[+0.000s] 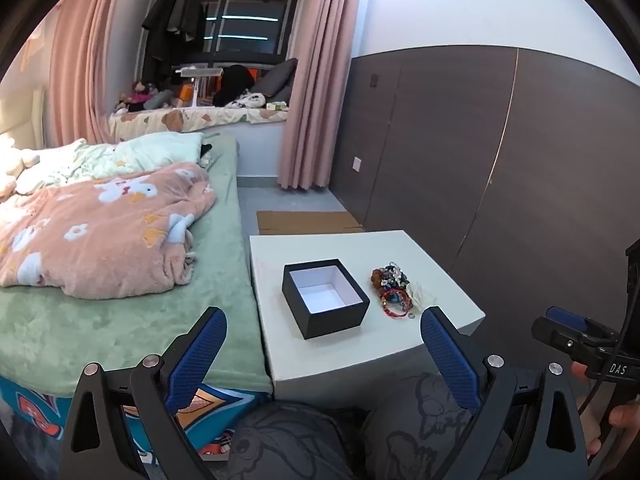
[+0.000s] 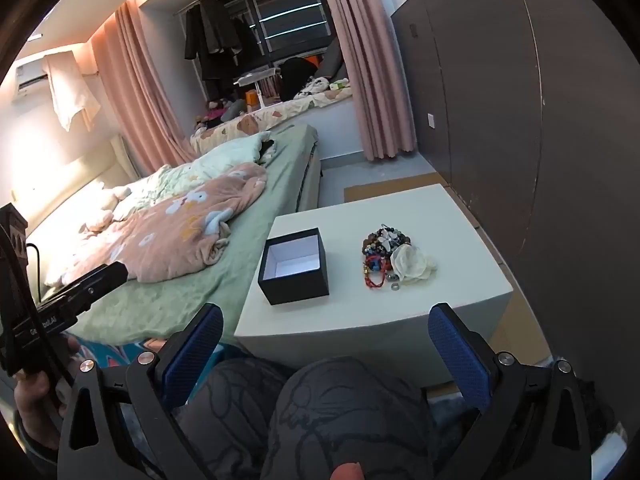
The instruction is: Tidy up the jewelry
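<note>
An open black box (image 1: 326,298) with a white, empty inside stands on a white table (image 1: 348,356). Right of it lies a pile of beaded jewelry (image 1: 390,286) with a red bracelet (image 1: 394,307), a small ring (image 1: 411,315) and a white cloth pouch (image 1: 420,294). The right wrist view shows the same box (image 2: 294,266), jewelry pile (image 2: 382,252), ring (image 2: 395,287) and pouch (image 2: 412,266). My left gripper (image 1: 322,320) is open and empty, held before the table's near edge. My right gripper (image 2: 326,318) is open and empty, also short of the table.
A bed (image 1: 120,272) with a pink blanket (image 1: 100,232) adjoins the table's left side. A dark wardrobe wall (image 1: 500,160) stands to the right. The person's knees (image 2: 320,412) are below the grippers. A brown mat (image 1: 308,222) lies on the floor beyond the table.
</note>
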Motion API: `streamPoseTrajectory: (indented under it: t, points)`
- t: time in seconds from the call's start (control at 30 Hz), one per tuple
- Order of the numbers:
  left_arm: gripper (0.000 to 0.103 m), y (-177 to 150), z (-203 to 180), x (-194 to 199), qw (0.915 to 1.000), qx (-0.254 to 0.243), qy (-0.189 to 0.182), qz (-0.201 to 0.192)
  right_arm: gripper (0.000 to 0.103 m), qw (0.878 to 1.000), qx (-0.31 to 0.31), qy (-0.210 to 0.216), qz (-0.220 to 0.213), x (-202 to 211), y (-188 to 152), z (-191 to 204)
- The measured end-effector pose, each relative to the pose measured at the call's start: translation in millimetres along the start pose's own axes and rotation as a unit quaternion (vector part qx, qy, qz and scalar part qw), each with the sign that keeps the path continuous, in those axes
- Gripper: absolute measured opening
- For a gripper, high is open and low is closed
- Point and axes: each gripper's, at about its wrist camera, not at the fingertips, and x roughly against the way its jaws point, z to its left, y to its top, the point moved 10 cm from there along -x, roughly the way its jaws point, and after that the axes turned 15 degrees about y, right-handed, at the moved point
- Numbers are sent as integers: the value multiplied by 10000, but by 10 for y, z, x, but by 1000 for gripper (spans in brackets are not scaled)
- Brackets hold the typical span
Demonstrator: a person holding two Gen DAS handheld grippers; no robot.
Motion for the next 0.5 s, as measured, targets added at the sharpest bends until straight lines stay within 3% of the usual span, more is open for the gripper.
streamPoseTrajectory:
  t: [0.5]
  points:
    - [98, -26, 5, 9, 10000, -48, 1, -21, 103, 10000, -11, 33, -46, 12, -11, 3]
